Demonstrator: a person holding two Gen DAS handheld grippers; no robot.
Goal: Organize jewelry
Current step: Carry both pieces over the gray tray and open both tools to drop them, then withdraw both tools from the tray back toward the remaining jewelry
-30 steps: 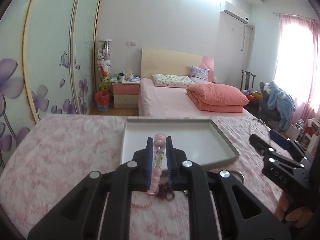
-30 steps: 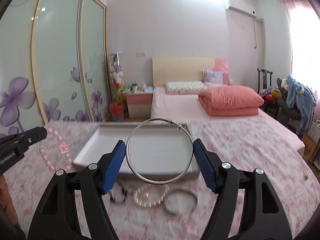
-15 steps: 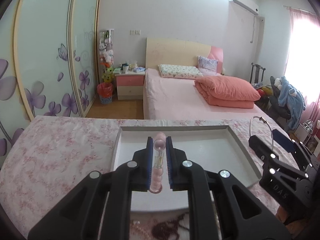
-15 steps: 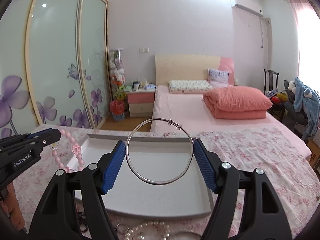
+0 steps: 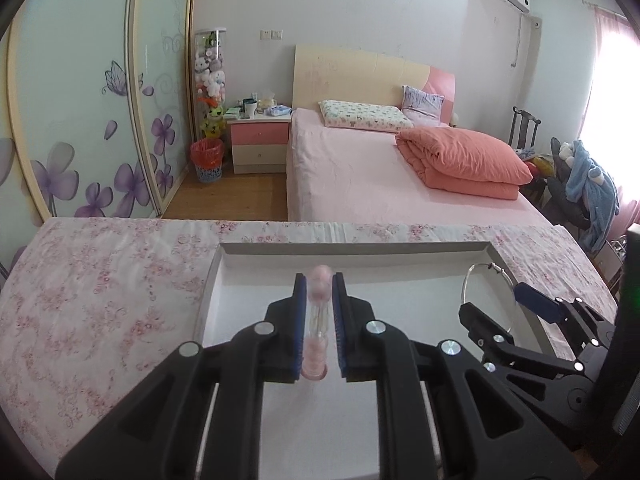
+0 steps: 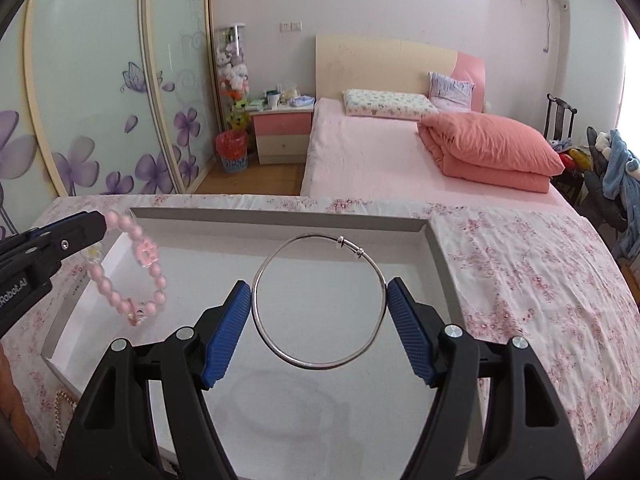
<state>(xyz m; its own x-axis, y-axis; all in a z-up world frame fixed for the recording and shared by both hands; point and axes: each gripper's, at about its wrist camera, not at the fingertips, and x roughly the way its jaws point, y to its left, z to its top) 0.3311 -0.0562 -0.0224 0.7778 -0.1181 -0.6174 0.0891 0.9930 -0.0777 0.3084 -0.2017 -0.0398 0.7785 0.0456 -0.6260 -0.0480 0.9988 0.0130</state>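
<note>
My left gripper (image 5: 319, 284) is shut on a pink bead bracelet (image 5: 316, 360), seen edge-on between the blue pads. In the right wrist view that bracelet (image 6: 148, 254) dangles from the left gripper (image 6: 96, 222) over the left part of a white tray (image 6: 280, 214). My right gripper (image 6: 319, 292) has a thin silver bangle (image 6: 320, 366) across its blue pads. Its jaws are opening, though both pads still touch the bangle. The bangle hangs above the tray floor and casts a shadow there. The left wrist view shows the tray (image 5: 352, 246), the right gripper (image 5: 496, 300) and the bangle (image 5: 486, 266) at the right.
The tray lies on a pink floral cloth (image 5: 100, 280) over the table. A pearl strand (image 6: 60, 404) lies on the cloth by the tray's near left corner. Beyond the table's far edge stands a pink bed (image 6: 380, 160).
Both grippers have moved forward and down, from above the loose jewelry on the cloth to above the tray. The loose rings and pearls have slipped out of view below.
</note>
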